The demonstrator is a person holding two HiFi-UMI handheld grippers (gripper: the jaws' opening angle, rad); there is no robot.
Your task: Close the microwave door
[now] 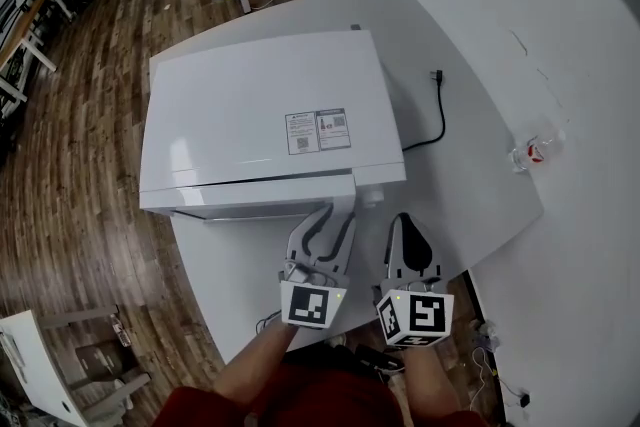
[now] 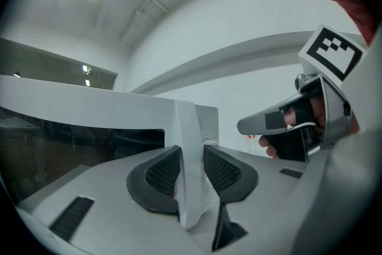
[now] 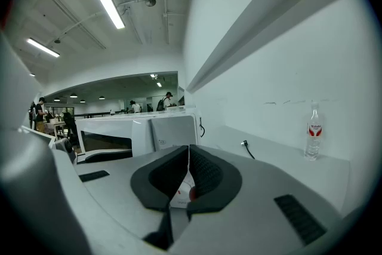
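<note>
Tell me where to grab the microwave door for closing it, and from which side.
Grip the microwave door at its free upright edge, from the front, with fingers on both faces. It stands ajar as a thin slab there, likely farthest from the hinge. The left gripper pinches it so.

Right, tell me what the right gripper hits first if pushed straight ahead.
Probably the microwave's control panel: the right gripper, jaws shut, points at it, its dial showing just beyond. Depth is unclear.
</note>
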